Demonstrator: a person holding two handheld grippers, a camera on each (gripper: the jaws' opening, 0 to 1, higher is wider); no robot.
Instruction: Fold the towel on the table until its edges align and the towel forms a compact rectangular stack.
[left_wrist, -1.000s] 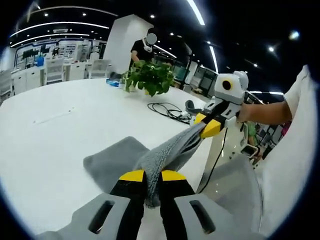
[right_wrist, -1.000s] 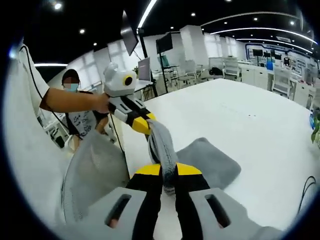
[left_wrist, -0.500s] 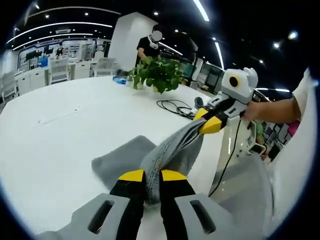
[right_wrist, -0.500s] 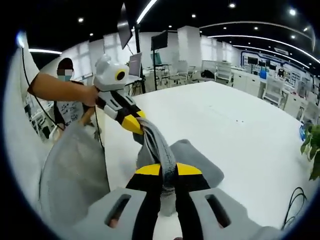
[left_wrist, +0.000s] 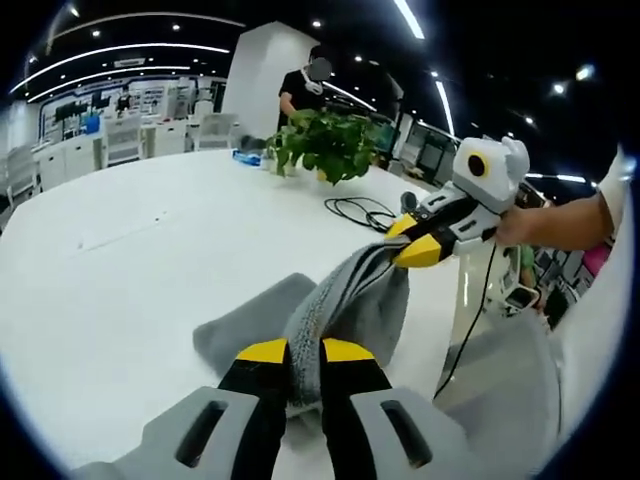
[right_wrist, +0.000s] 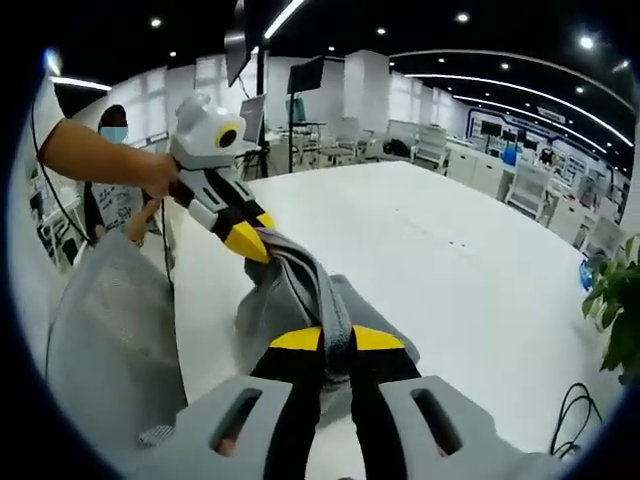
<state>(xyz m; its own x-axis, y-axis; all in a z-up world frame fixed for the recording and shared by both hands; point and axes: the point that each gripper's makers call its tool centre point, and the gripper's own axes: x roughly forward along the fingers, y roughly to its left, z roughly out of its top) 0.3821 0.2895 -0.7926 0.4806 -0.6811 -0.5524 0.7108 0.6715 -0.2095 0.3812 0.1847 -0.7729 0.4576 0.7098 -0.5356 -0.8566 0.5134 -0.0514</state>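
A grey towel (left_wrist: 345, 305) is lifted off the white table (left_wrist: 120, 250), with its far part (left_wrist: 245, 320) still lying flat. My left gripper (left_wrist: 305, 352) is shut on one edge of the towel, the cloth pinched between its yellow-tipped jaws. My right gripper (left_wrist: 412, 240) enters the left gripper view from the right, shut on another edge. In the right gripper view, my right gripper (right_wrist: 337, 340) clamps the towel (right_wrist: 300, 295), and my left gripper (right_wrist: 250, 238) holds the cloth's other end, with a person's hand (right_wrist: 155, 175) behind it.
A potted green plant (left_wrist: 325, 145) and a black cable (left_wrist: 365, 212) sit at the table's far side. A grey mesh chair back (right_wrist: 105, 340) stands by the near table edge. A person (left_wrist: 305, 90) stands behind the plant; another person (right_wrist: 110, 190) sits beyond the chair.
Both grippers have carried the held towel edges forward over the flat part, and more cloth now hangs down between them. The views shifted with the hands.
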